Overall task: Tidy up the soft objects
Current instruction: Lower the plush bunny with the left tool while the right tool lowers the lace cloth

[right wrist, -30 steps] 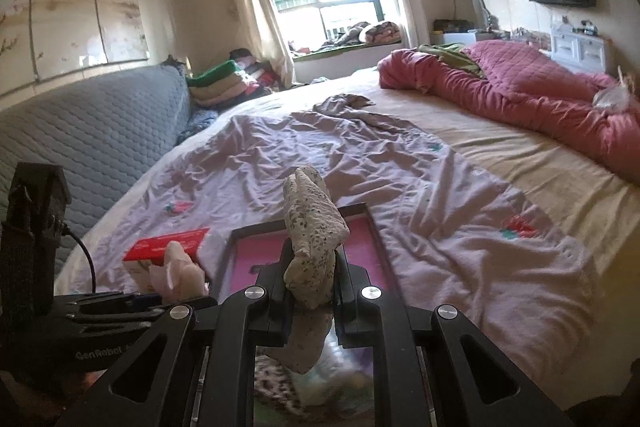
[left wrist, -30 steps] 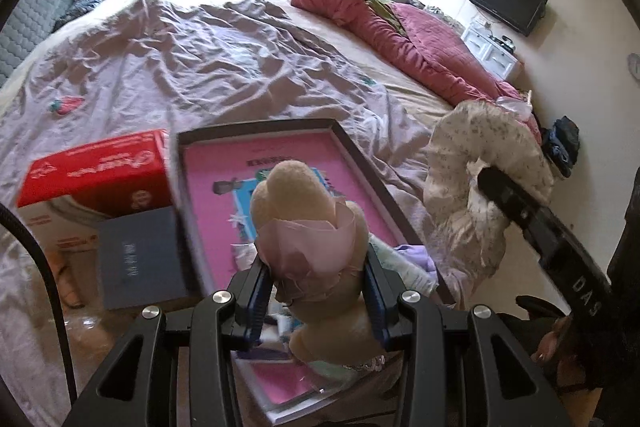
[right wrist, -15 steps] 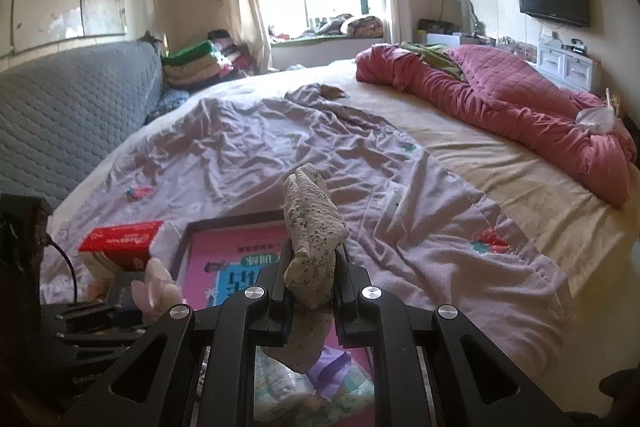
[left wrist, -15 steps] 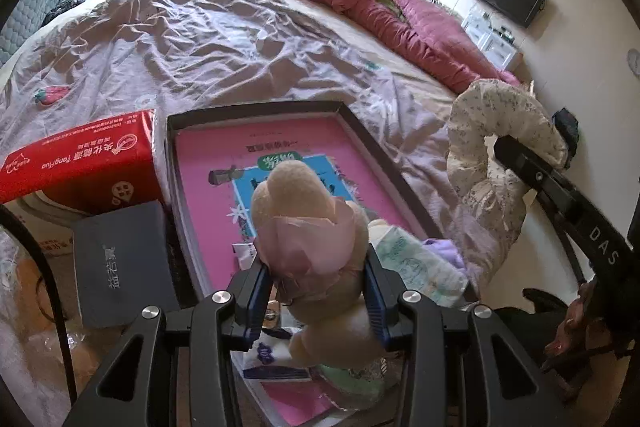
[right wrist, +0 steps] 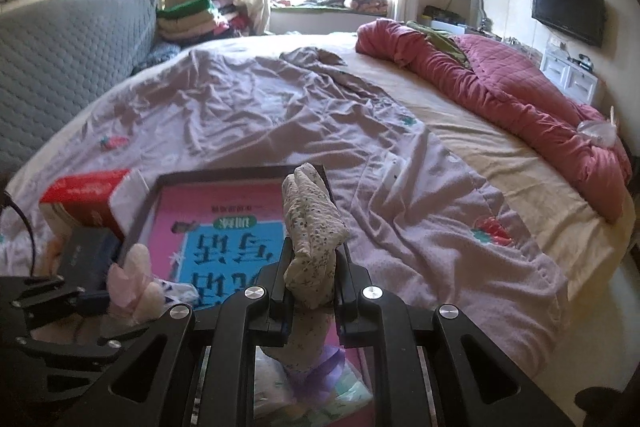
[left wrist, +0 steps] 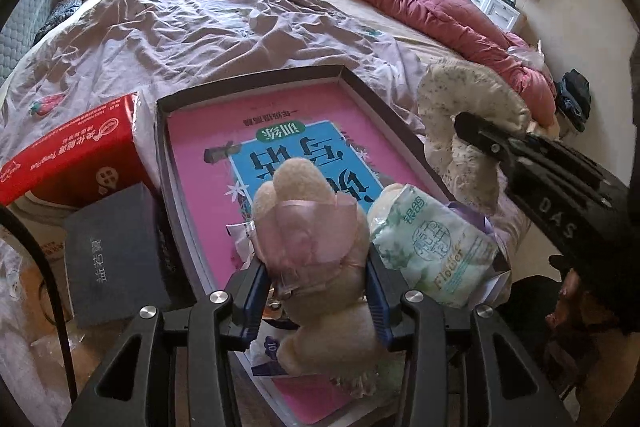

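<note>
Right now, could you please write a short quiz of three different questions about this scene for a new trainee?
1. True or false: the left gripper is shut on a beige plush toy with a pink bow.
2. What does the right gripper hold? A) red box B) floral fabric ring C) tissue pack
3. Fill in: the pink book lies inside a dark ____.

Key: 1 true; 2 B; 3 tray.
</note>
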